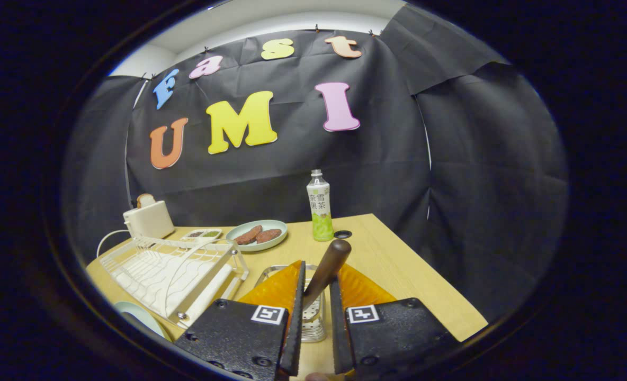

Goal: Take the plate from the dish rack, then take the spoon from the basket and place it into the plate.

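Above the perforated metal basket [313, 317], the claw [316, 296] grips a spoon [328, 267] by its smooth, rounded dark-brown wooden handle.

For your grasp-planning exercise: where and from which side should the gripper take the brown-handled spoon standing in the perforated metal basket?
Grip the brown-handled spoon on its rounded handle, coming from above: it leans up out of the perforated metal basket, bowl hidden inside. The gripper already straddles that handle; whether it presses is unclear.

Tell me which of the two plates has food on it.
The plate beyond the dish rack, beside the bottle, carries brown food. The other plate, in front of the rack, looks bare. The gripper holds the spoon.
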Available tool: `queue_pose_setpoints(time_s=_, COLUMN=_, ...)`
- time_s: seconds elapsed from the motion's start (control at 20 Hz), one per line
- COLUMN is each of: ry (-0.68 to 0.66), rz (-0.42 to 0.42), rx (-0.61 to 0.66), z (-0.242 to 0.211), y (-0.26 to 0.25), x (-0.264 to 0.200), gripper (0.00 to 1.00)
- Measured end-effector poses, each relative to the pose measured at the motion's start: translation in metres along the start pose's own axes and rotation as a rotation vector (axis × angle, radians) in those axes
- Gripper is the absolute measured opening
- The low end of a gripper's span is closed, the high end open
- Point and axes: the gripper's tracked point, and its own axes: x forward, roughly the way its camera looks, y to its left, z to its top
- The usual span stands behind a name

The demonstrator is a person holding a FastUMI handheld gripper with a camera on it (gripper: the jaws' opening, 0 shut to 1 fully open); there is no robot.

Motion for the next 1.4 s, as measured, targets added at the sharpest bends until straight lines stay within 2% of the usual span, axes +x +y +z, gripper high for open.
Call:
queue_pose_setpoints(time_s=0.25, ry=0.033, rz=0.059, rx=0.017, z=0.004, y=0.027, x=-0.004, gripper=0.16)
queue_pose_setpoints(time_s=0.4, ry=0.041, rz=0.033, rx=-0.017, z=0.008, y=0.032, x=-0.008, gripper=0.10)
queue_pose_setpoints(time_s=0.65, ry=-0.014, rz=-0.029, rx=-0.013, z=0.042, y=0.025, x=-0.026, gripper=0.08)
queue_pose_setpoints(time_s=0.9, ry=-0.107, rz=-0.059, rx=-0.037, z=0.084, y=0.038, x=-0.066, gripper=0.08)
queue_pose_setpoints(time_s=1.1, ry=-0.149, rz=-0.009, rx=-0.057, z=0.091, y=0.086, x=-0.110, gripper=0.08)
queue_pose_setpoints(time_s=1.4, ry=-0.102, rz=0.094, rx=0.017, z=0.046, y=0.157, x=-0.148, gripper=0.08)
